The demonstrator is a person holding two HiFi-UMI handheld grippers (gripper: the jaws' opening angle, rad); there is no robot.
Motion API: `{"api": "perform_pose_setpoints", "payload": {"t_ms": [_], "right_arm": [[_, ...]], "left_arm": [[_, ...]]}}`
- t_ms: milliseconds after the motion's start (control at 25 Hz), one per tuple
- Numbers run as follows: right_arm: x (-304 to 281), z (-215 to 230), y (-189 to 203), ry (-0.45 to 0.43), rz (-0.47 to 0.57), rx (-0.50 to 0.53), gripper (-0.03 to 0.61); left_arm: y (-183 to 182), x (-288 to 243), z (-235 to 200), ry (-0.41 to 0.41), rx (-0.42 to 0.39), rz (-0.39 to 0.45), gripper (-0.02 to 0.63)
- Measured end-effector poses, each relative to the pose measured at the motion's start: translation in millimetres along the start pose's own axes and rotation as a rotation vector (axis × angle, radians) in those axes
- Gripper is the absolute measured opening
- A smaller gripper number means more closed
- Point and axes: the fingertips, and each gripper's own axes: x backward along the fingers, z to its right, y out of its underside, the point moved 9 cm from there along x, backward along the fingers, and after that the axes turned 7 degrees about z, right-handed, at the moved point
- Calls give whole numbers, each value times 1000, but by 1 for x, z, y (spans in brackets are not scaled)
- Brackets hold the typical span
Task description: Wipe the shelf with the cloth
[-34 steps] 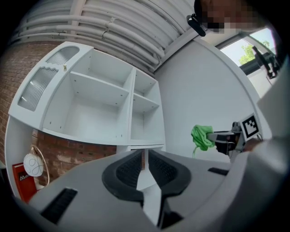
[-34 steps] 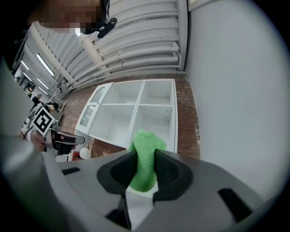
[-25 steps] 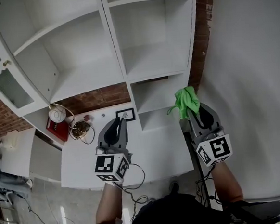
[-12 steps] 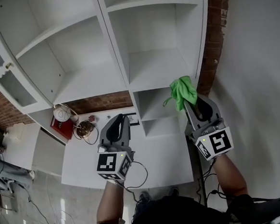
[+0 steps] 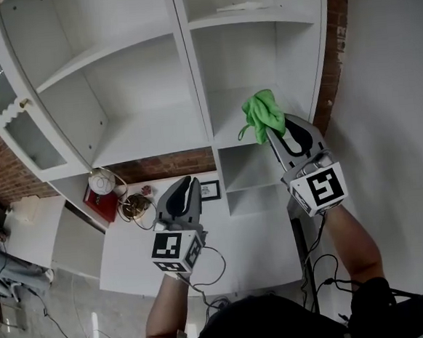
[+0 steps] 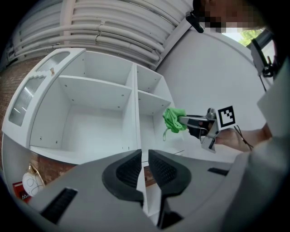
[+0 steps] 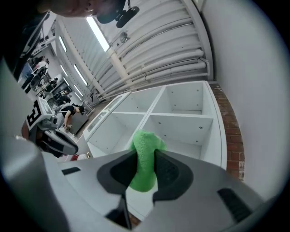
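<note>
A bunched green cloth (image 5: 261, 115) is pinched in my right gripper (image 5: 276, 132), which is held up in front of the right column of the white shelf unit (image 5: 190, 79). In the right gripper view the cloth (image 7: 145, 159) fills the space between the jaws. The left gripper view also catches the cloth (image 6: 173, 119) and the right gripper (image 6: 186, 120) before the shelf's right bays. My left gripper (image 5: 187, 185) hangs lower, over the white desk (image 5: 130, 244), its jaws nearly together with nothing between them.
The shelf unit has a glass-panelled door (image 5: 6, 100) open at its left. On the desk sit a small framed picture (image 5: 209, 189), a red box (image 5: 97, 203) with a round white object and a coil of wire (image 5: 135, 205). Brick wall (image 5: 334, 60) borders the unit's right.
My right gripper has risen with the cloth from the lower small bays to the level of the middle right shelf. The left gripper stayed low over the desk.
</note>
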Motion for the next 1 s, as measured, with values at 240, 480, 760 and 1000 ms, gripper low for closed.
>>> {"api": "perform_pose_setpoints", "payload": {"t_ms": [240, 480, 760, 1000], "right_arm": [[-58, 6, 3, -76, -110, 117, 97], [-124, 21, 29, -210, -272, 216, 97], [-189, 23, 87, -420, -537, 275, 98], [-231, 15, 123, -511, -661, 422, 97]], "left_arm": [[0, 10, -17, -12, -14, -12, 46], [1, 20, -36, -65, -30, -29, 46], [11, 34, -46, -130, -26, -83, 46], [17, 51, -58, -208, -32, -95, 46]]}}
